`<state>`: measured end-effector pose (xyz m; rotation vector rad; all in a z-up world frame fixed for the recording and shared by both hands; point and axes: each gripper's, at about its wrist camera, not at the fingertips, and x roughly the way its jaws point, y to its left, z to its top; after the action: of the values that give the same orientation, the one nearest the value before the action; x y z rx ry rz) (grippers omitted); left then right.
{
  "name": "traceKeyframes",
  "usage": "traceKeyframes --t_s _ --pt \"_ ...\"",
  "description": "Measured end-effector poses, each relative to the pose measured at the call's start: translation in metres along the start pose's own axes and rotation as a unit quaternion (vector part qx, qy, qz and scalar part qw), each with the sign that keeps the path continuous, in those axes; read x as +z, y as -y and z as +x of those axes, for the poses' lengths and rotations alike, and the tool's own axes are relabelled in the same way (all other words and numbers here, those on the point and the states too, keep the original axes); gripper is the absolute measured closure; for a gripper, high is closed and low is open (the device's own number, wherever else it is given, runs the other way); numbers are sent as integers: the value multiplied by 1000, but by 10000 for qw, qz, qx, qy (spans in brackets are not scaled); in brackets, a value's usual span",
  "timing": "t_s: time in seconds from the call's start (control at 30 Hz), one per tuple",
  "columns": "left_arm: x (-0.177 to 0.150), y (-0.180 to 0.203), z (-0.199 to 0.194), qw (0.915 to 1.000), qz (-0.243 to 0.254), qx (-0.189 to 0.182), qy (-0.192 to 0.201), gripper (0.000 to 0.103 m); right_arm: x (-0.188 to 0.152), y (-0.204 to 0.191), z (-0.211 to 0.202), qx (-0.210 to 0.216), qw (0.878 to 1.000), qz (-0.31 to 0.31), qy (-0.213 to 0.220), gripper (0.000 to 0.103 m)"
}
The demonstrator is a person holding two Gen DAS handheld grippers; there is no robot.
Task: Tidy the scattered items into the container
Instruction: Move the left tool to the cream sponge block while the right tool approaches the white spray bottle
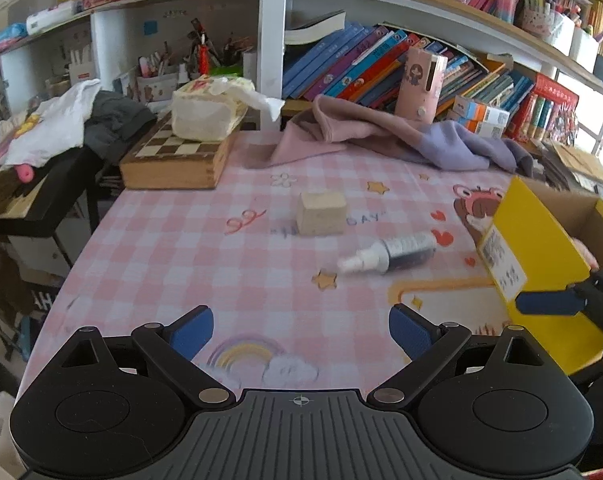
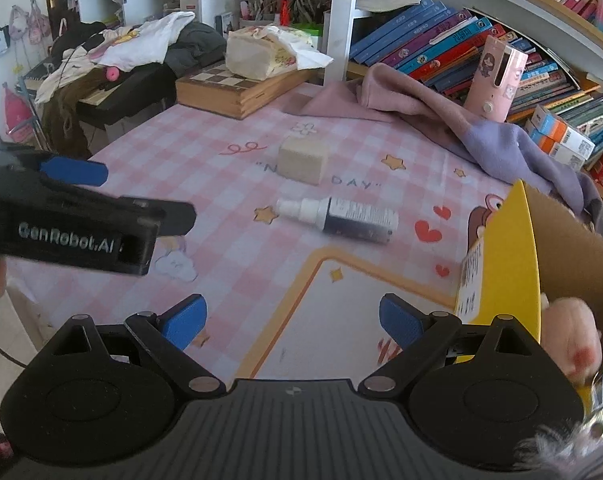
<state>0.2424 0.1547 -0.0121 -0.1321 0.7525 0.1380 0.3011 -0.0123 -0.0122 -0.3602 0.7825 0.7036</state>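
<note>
Desk stock, untidied: spray bottle [image 2: 341, 218] lying on its side mid-desk, tan block [image 2: 303, 159] just behind it; yellow box [image 2: 497, 264] at right, a pink toy [image 2: 573, 336] inside. My left gripper [image 1: 301, 332] and right gripper [image 2: 291, 320] — jaws apart, empty. Step: approach. Next, I judge — straddle the bottle, clamp

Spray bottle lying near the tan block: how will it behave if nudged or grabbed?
The white-capped cylindrical spray bottle lies on its side on the pink checked tablecloth, so a nudge probably rolls it. Its smooth round body may slip in the pads. It looks rigid and probably light.
</note>
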Motion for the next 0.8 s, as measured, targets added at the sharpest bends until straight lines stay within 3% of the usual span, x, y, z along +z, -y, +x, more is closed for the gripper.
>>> traceKeyframes --t_s 0.3,0.53,0.8 --pt "51 6 58 9995 248 -187 -7 7 35 17 35 2 9992 -399 -11 9" --pt "74 15 121 9988 232 -312 -295 7 56 27 64 95 9964 -817 -200 9" --pt "83 15 177 9981 -7 -66 -609 8 66 33 89 63 9925 -1154 -398 12"
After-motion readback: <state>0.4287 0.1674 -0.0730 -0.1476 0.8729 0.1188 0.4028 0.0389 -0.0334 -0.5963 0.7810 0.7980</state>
